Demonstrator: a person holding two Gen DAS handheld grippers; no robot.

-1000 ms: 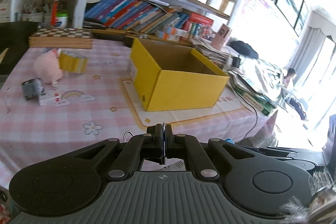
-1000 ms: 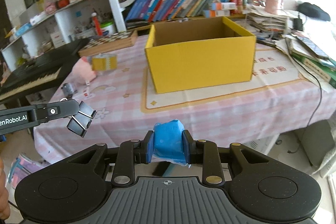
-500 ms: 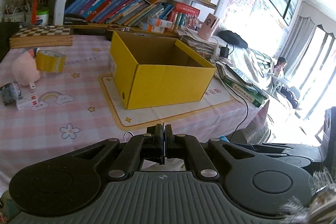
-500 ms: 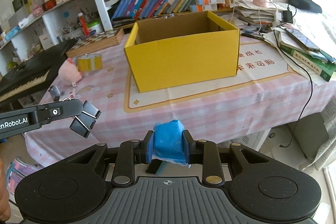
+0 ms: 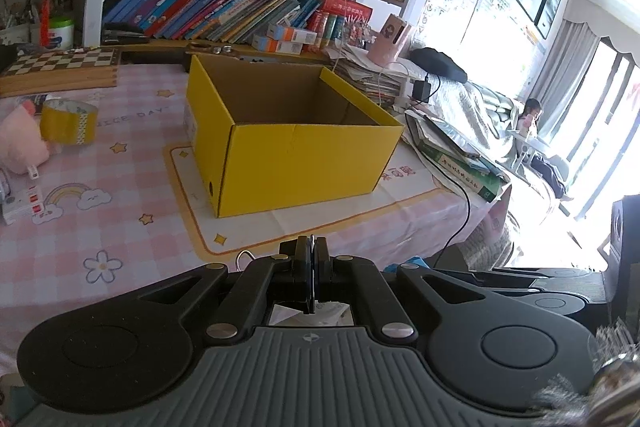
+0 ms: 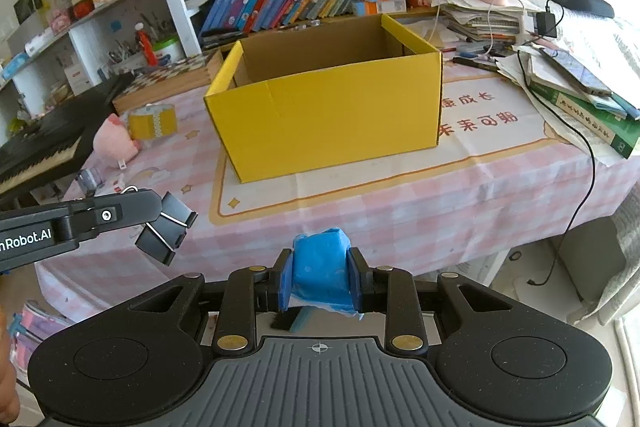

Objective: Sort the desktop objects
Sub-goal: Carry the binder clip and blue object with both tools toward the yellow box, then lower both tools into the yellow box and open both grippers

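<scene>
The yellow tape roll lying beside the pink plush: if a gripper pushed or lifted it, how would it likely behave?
The yellow tape roll rests on its flat end, so a push would probably slide it across the tablecloth rather than roll it. It looks like a rigid ring, likely light. Tipped on edge, it could roll.

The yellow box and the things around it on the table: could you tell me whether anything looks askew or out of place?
The yellow box sits skewed on its mat. The pink plush toy lies tipped beside the yellow tape roll. Nothing looks spilled or damaged.

Black grippers (image 6: 320, 279) with ribbed grey housings, brass screws, and white "Robot.AI" lettering.
</scene>
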